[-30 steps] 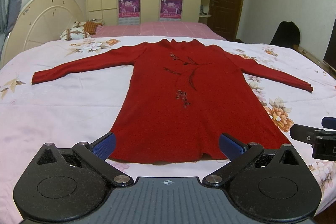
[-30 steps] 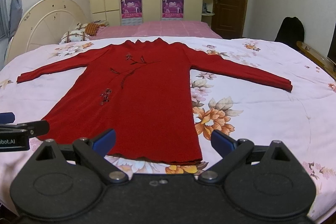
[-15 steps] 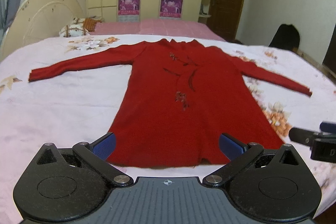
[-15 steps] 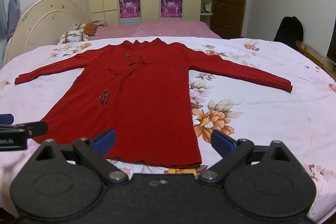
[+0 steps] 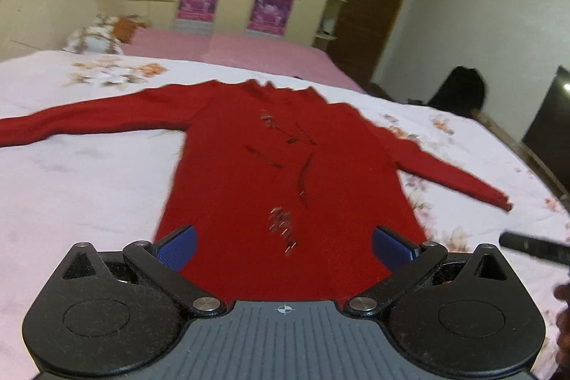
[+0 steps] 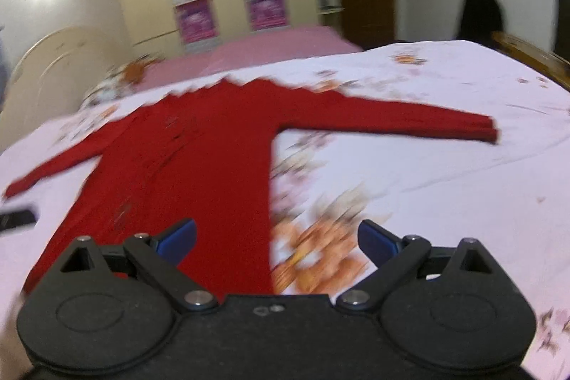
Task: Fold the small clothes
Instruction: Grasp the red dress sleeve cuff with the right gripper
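Note:
A red long-sleeved knit dress (image 5: 285, 173) lies flat on the flowered bedspread, both sleeves spread out, dark embroidery down its front. My left gripper (image 5: 283, 243) is open and empty over the dress's lower middle. My right gripper (image 6: 276, 239) is open and empty over the dress's (image 6: 199, 159) right edge near the hem, which it hides. The right sleeve (image 6: 409, 123) stretches out to the right. Both views are blurred by motion.
The bedspread (image 5: 78, 187) is white with orange flowers. A pink bed (image 5: 228, 48) and cream wardrobes stand behind. A dark chair (image 5: 459, 91) and a wooden bed edge are at the right. The other gripper's tip (image 5: 534, 248) shows at the right edge.
Both grippers have moved forward over the dress's lower part, hiding the hem. The right one has tilted and swung toward the right edge. Both stay open.

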